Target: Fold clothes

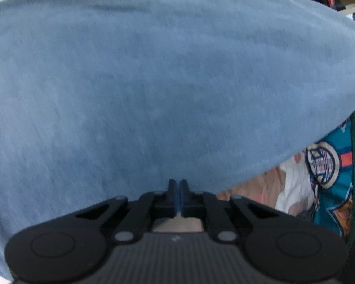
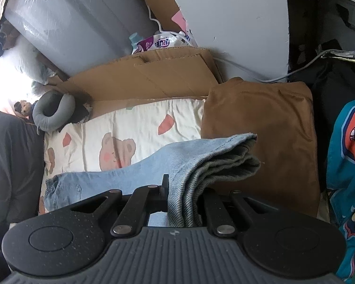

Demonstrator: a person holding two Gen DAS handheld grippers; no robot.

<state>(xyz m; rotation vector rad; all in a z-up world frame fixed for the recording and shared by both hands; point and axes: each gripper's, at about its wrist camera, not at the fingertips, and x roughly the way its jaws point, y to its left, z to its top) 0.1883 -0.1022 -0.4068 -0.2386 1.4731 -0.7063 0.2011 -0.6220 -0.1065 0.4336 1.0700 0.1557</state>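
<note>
Mid-fold: right gripper [image 2: 181, 189] is clamped on bunched jeans [image 2: 201, 156] over the sheet [image 2: 135, 127]; left gripper [image 1: 178, 189], jaws together at six o'clock, seemingly empty, likely must regrasp.

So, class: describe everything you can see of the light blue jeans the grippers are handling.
The jeans are faded light blue denim with a greyer inside, doubled into several layers. The right gripper is shut on the layered fold; the rest trails left over the printed sheet, and the fold overlaps the brown garment. In the left wrist view denim fills the frame.
</note>
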